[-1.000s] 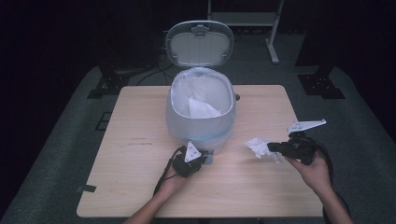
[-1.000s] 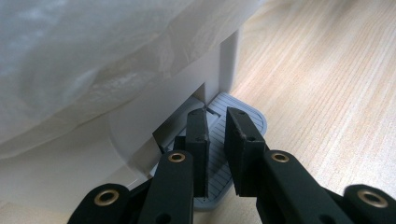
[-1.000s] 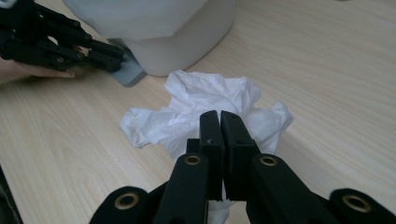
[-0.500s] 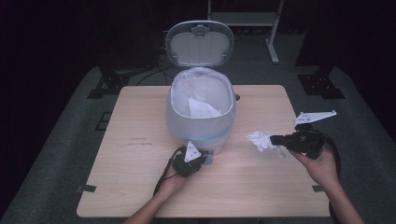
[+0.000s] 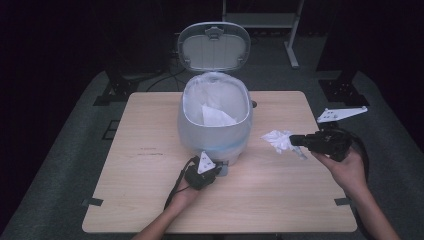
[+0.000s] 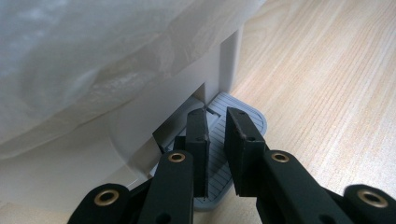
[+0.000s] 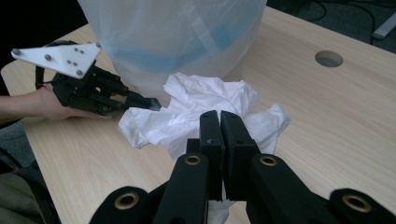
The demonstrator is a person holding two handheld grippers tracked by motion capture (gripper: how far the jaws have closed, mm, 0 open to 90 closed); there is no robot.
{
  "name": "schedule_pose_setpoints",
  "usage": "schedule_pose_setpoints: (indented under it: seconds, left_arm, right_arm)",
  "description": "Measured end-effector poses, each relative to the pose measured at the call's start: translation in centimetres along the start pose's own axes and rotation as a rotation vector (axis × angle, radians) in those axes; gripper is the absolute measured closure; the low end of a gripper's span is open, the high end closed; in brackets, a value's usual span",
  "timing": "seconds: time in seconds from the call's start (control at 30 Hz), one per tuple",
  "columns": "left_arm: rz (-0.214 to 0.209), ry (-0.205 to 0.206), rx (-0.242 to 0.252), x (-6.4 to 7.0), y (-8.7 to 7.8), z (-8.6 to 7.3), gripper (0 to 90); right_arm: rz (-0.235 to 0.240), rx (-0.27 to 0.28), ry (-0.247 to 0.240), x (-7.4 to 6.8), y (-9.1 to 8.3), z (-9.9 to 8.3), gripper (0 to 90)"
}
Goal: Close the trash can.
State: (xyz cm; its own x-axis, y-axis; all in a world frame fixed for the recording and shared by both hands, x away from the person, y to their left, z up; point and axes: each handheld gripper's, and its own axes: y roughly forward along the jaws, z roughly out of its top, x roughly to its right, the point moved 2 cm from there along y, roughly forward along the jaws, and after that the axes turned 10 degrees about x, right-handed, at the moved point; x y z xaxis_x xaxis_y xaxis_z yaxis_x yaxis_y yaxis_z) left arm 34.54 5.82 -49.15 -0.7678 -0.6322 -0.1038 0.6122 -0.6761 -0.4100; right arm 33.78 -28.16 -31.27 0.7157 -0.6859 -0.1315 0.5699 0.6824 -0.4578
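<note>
The right gripper (image 5: 295, 141) has its jaws pressed together on a crumpled white tissue (image 5: 278, 140), which it holds just above the table (image 5: 150, 210), to the right of the bin (image 5: 215, 120). The bin's open mouth lies to the left of the tissue and higher than it — so I judge the next move must lift the tissue and carry it leftward over the rim. The left gripper (image 6: 215, 122), its jaws slightly apart and holding nothing, presses on the pedal (image 6: 247, 116) at the bin's foot — the lid (image 5: 214, 45) stands open.

Open bin (image 5: 216, 131) stands between tissue (image 5: 276, 139) and left gripper (image 5: 202, 175).
</note>
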Motion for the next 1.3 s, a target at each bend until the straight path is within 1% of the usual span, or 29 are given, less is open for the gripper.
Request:
schedule_pose_setpoints:
  seconds: [0.1,0.3,0.5,0.8,1.0,1.03,1.07,1.3]
  left_arm:
    - [-0.001,0.0,0.0,0.0,0.0,0.0,79.5]
    - [-0.001,0.001,-0.003,0.0,0.0,0.0,79.5]
    - [-0.001,0.001,-0.003,0.0,0.0,0.0,79.5]
    - [-0.001,0.005,-0.008,0.0,-0.1,0.0,79.5]
    - [-0.001,0.005,-0.008,0.0,-0.1,0.0,79.5]
    - [-0.001,0.005,-0.008,0.0,-0.1,0.0,79.5]
    - [-0.001,0.004,-0.008,0.0,-0.1,0.0,79.5]
    - [0.0,0.006,-0.006,0.0,0.0,0.0,79.5]
  right_arm:
    - [-0.003,0.002,-0.004,-0.1,-0.2,0.4,87.7]
    - [-0.002,0.035,-0.009,-0.2,-1.2,1.8,87.7]
    - [-0.003,0.046,-0.015,-0.3,-1.7,2.8,87.7]
    - [-0.002,0.06,-0.022,-0.6,-2.2,4.0,87.8]
    - [0.002,0.077,-0.027,-0.8,-2.6,5.3,87.8]
    - [0.002,0.077,-0.027,-0.8,-2.6,5.3,87.8]
    - [0.003,0.082,-0.03,-0.8,-2.7,5.8,87.8]
    - [0.005,0.089,-0.043,-1.1,-2.8,7.1,87.8]
